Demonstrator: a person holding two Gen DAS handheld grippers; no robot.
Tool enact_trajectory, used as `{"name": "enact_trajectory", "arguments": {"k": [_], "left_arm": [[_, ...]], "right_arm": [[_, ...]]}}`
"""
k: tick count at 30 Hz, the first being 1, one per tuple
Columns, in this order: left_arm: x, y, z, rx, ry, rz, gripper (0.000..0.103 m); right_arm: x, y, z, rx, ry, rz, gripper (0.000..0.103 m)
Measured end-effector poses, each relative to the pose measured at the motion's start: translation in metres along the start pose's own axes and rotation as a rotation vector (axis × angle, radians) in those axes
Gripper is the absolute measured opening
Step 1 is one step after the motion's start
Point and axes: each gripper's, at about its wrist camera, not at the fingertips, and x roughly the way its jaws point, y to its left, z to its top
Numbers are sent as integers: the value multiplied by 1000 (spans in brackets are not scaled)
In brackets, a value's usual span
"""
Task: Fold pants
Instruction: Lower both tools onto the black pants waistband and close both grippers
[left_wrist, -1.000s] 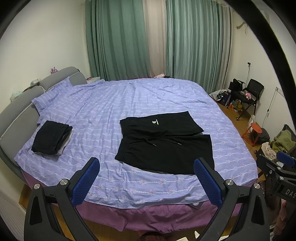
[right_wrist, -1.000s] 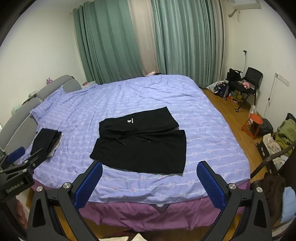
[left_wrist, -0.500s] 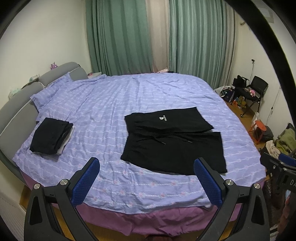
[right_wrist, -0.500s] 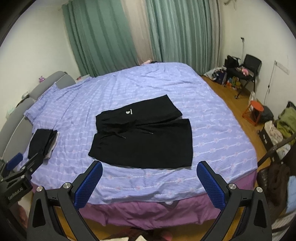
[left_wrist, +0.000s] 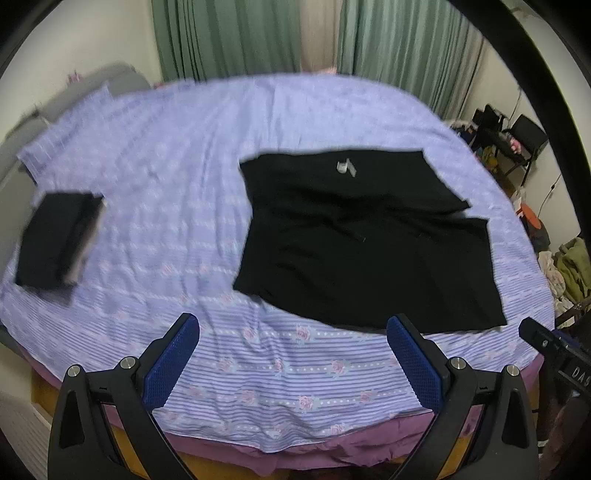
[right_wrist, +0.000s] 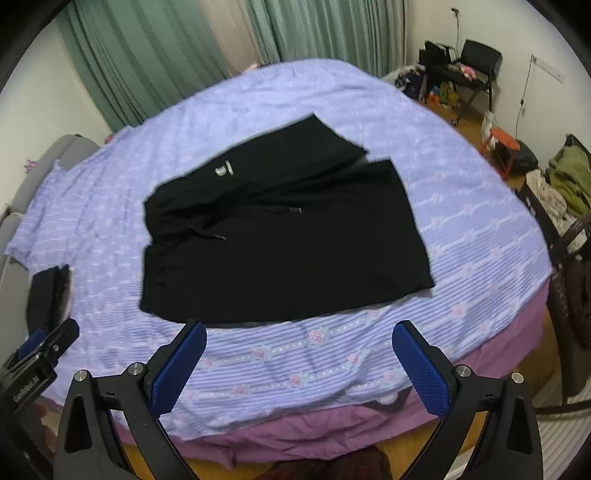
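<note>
Left wrist view: black shorts (left_wrist: 362, 240) flat mid-bed (left_wrist: 184, 155), unfolded. Left gripper (left_wrist: 293, 354) and right gripper (right_wrist: 299, 356) both wide, empty, at near edge. Should pinch near hem corners evenly, fold toward far leg.

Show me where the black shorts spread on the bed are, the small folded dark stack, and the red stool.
black shorts (right_wrist: 288, 251): right wrist view, middle of the fabric.
folded dark stack (left_wrist: 55, 240): left wrist view, top of the pile.
red stool (right_wrist: 504, 142): right wrist view, on its seat.
</note>
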Motion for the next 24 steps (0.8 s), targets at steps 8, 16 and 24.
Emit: {"name": "enact_trajectory", "arguments": {"k": [8, 16, 24], "left_arm": [[112, 0, -2, 6, 128, -2, 100], [183, 3, -7, -61, 197, -34, 98], [229, 17, -8, -228, 252, -102, 92]], "right_arm": [[100, -7, -8, 95, 99, -25, 96], [162, -39, -18, 252, 135, -32, 86], [194, -63, -20, 368, 157, -37, 82]]}}
